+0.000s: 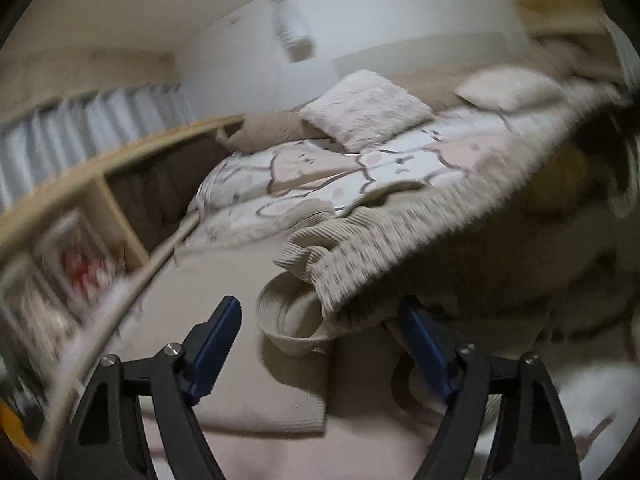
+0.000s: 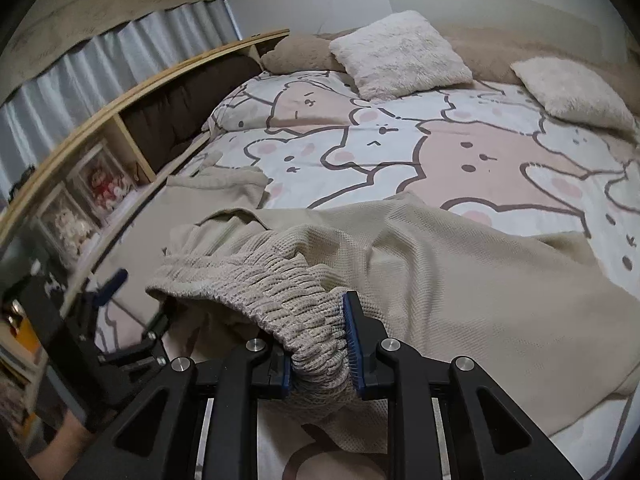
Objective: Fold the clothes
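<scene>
Holding the beige pants [image 2: 400, 264] on the near bed [image 2: 460, 152] by the waistband, right gripper [image 2: 320, 356] jaws clamped there, left gripper [image 1: 320, 344] jaws apart around a cuff; I risk a missed grab skewing the fold.

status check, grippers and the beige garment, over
Right gripper shut on beige garment at its ribbed band. Left gripper open, cuff between its fingers, not pinched. Nothing blocking on bed.
</scene>
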Demonstrator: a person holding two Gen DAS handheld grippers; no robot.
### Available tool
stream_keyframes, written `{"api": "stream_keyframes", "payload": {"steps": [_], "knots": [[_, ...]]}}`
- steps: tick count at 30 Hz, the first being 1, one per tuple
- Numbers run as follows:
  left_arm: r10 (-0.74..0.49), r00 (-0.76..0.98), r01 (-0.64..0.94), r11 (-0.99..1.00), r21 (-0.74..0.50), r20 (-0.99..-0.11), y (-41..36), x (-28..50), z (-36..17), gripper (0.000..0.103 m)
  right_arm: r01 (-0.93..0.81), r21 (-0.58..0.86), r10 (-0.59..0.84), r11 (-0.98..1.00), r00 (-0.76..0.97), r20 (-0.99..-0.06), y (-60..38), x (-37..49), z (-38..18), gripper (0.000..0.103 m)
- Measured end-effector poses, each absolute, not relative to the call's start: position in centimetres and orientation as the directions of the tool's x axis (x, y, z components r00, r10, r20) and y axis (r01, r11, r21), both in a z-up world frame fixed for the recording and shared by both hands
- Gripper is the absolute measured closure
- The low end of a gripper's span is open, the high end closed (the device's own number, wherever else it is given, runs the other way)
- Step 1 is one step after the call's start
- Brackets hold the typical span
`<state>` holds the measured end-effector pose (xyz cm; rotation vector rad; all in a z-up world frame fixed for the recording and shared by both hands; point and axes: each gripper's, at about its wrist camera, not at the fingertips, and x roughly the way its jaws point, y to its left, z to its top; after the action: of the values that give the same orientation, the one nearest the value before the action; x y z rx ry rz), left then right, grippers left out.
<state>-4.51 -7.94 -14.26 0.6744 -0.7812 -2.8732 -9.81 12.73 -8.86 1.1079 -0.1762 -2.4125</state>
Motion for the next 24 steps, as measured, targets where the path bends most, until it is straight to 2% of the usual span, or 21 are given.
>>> {"api": "stream_keyframes", "payload": {"steps": [4, 10, 14, 17, 18, 19, 22, 24], "knots": [[-0.196, -0.927, -0.103, -0.687, 0.719, -0.321, -6.6, -4.1, -15.7, 0.022, 0.346, 0.338, -0.482, -0.875, -0.557, -0.676, 13.3, -11.1, -8.8, 0.081], [-0.144, -0.959, -0.167, -0.415, 0.894, -0.246, -6.3, -5.1, -16.9, 0.025, 0.345, 0.360, -0.497, -0.867, -0.544, -0.676, 13.3, -12.0, -8.7, 0.081], [-0.072, -0.968, -0.213, -0.265, 0.940, -0.239, -6.0, -5.3, -17.2, 0.040, 0.343, 0.363, -0.498, -0.866, -0.537, -0.681, 13.2, -12.2, -9.0, 0.081], [-0.041, -0.963, -0.255, -0.201, 0.946, -0.268, -6.0, -5.7, -17.4, 0.059, 0.336, 0.371, -0.499, -0.866, -0.530, -0.685, 13.4, -12.4, -9.2, 0.081], [-0.039, -0.960, -0.267, -0.192, 0.944, -0.279, -6.1, -5.9, -17.5, 0.071, 0.335, 0.370, -0.498, -0.866, -0.529, -0.687, 13.5, -12.5, -9.2, 0.081], [-0.036, -0.957, -0.277, -0.187, 0.942, -0.289, -6.0, -6.0, -17.4, 0.076, 0.334, 0.369, -0.497, -0.867, -0.528, -0.688, 13.6, -12.6, -9.3, 0.081], [-0.011, -0.945, -0.317, -0.226, 0.921, -0.327, -5.8, -6.1, -16.1, 0.082, 0.334, 0.374, -0.499, -0.865, -0.512, -0.699, 13.8, -13.1, -9.6, 0.081], [0.007, -0.925, -0.360, -0.341, 0.868, -0.381, -5.3, -6.7, -13.7, 0.082, 0.344, 0.359, -0.493, -0.868, -0.505, -0.709, 13.9, -13.3, -9.7, 0.081]]}}
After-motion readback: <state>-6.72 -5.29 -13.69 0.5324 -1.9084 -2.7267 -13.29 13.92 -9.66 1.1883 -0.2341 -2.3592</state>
